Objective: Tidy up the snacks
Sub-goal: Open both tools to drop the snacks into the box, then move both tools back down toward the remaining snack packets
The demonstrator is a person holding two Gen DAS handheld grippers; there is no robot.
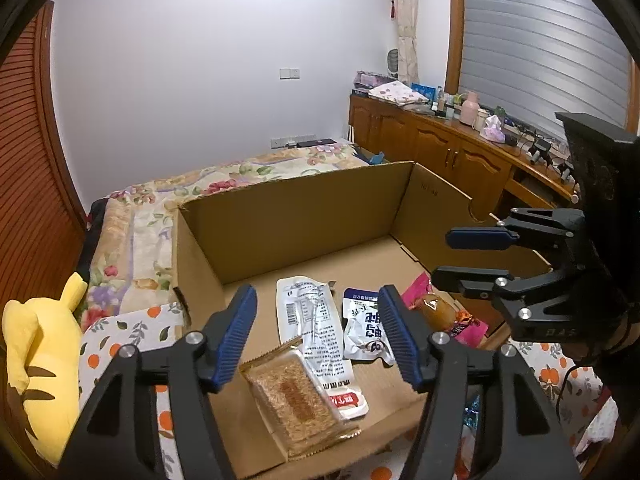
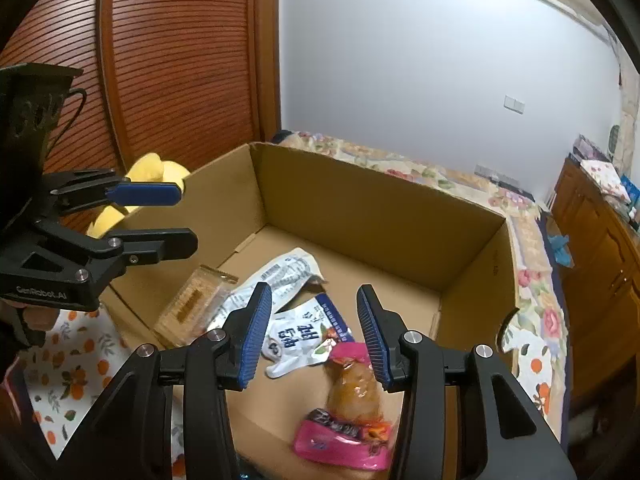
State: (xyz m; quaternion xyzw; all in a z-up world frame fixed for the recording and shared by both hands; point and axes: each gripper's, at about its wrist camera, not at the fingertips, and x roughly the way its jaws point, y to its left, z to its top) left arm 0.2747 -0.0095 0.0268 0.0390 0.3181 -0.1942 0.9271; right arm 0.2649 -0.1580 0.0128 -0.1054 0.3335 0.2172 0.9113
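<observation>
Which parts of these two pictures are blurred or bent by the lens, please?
Left wrist view: sharp; the fisheye bows the shutter door and the window blind, and corners are vignetted black. Right wrist view: the pink packet and the cracker pack are smeared, while the box stays crisp.

Both wrist views close, angled down, sharing cardboard box [image 1: 304,208]
</observation>
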